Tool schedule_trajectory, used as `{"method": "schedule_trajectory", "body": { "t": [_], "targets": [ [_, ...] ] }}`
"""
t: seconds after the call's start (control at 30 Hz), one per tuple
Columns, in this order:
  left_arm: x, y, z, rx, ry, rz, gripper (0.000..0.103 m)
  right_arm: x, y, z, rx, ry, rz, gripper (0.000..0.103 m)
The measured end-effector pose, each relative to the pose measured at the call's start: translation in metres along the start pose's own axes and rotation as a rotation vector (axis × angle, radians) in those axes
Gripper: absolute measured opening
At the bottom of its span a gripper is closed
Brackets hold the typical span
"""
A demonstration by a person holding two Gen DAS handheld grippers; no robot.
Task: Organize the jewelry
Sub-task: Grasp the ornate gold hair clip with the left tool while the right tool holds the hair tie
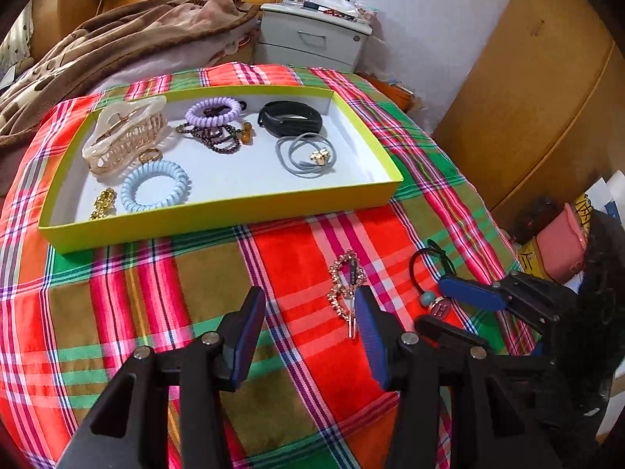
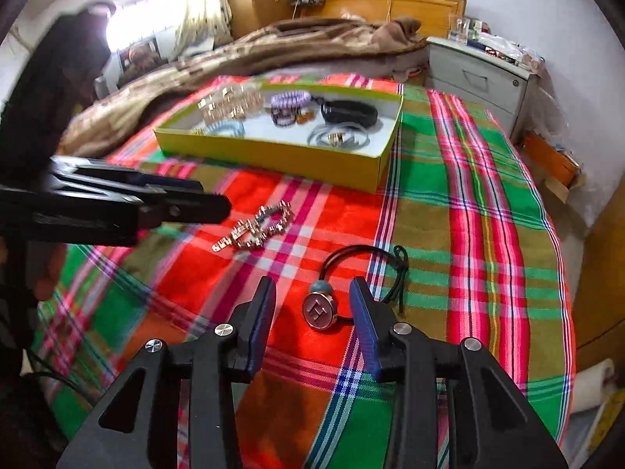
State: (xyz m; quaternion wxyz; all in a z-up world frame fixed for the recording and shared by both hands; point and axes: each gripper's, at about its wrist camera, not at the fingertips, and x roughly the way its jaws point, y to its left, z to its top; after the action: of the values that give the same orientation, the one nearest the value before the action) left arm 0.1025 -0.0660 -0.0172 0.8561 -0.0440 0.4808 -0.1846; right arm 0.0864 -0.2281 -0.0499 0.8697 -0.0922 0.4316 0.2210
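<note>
A yellow-green tray (image 1: pixel 218 213) (image 2: pixel 273 152) on the plaid cloth holds a cream hair claw (image 1: pixel 125 135), purple (image 1: pixel 214 111) and blue (image 1: pixel 156 185) coil ties, dark beads (image 1: pixel 218 136), a black band (image 1: pixel 291 117), a grey tie (image 1: pixel 306 154) and a gold piece (image 1: pixel 103 203). A gold hair clip (image 1: pixel 347 289) (image 2: pixel 258 228) lies on the cloth by my open left gripper (image 1: pixel 310 330). My open right gripper (image 2: pixel 312 318) (image 1: pixel 453 310) straddles a black cord with a round H charm (image 2: pixel 320 310) (image 1: pixel 439 306), not touching it.
A brown blanket (image 1: pixel 117 35) is heaped behind the tray. A grey bedside cabinet (image 1: pixel 312 39) stands at the back, a wooden wardrobe (image 1: pixel 527 97) to the right. Bags and clutter (image 1: pixel 562 246) lie past the cloth's right edge.
</note>
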Motion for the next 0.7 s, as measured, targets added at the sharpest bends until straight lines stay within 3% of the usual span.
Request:
{"method": "schedule_trajectory", "body": {
  "t": [0.1,0.23,0.57,0.7],
  "targets": [
    [0.0,-0.002,0.0,0.009,-0.004,-0.003,0.049,0.0,0.002,-0.001,-0.017,0.002,-0.023,0.04],
    [0.001,-0.002,0.0,0.005,0.001,-0.006,0.049,-0.004,0.0,-0.003,-0.022,-0.006,-0.05,0.019],
    [0.008,-0.016,0.0,0.046,0.011,-0.008,0.049,-0.029,-0.021,-0.006,0.091,-0.107,-0.088,0.019],
    [0.017,-0.029,0.0,0.091,0.012,0.034,0.049,-0.04,-0.029,-0.007,0.131,-0.139,-0.093,0.019]
  ]
}}
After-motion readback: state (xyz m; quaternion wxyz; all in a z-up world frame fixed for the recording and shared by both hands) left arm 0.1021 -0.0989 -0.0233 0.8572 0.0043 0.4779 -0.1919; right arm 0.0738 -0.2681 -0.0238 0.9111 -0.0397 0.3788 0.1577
